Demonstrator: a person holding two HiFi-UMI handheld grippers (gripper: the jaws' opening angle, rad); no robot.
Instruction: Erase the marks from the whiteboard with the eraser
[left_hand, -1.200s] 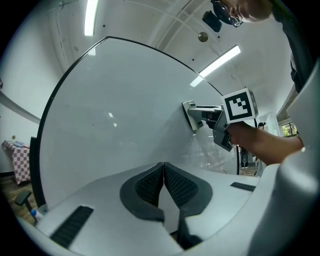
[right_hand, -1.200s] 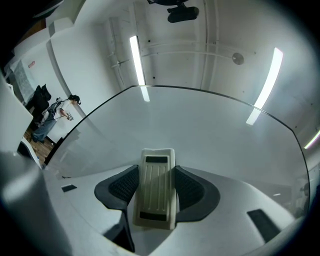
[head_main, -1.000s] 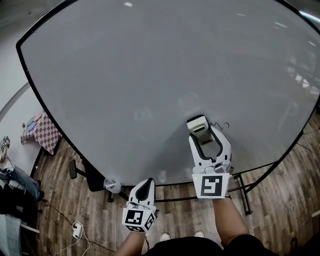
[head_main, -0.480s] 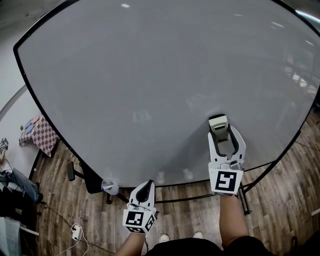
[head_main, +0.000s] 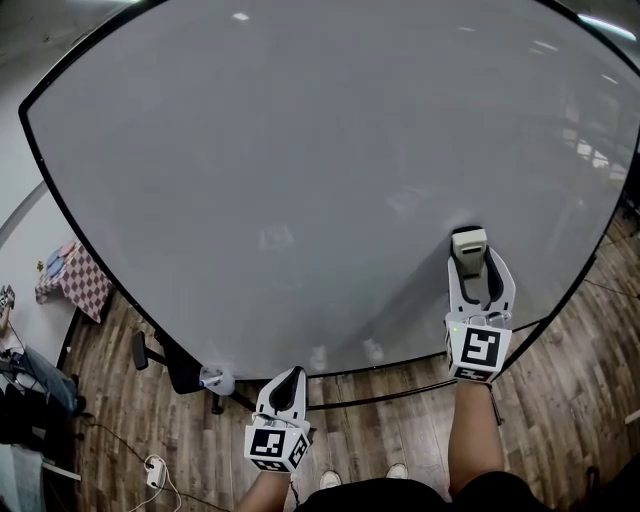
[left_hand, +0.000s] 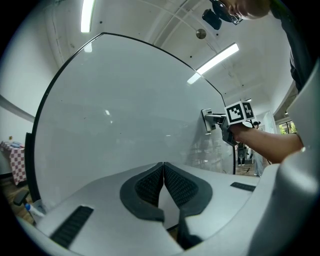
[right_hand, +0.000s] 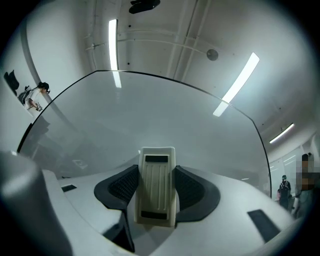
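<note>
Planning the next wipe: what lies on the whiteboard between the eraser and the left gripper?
In the head view, only bare grey whiteboard with faint pale patches lies between the cream plastic eraser and the left gripper; no dark marks.

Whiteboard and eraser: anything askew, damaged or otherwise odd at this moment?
Nothing stands out. The large white whiteboard looks clean and intact, with only light reflections. The cream plastic eraser sits straight in the right gripper, against the board's lower right. The left gripper is shut and empty.
</note>
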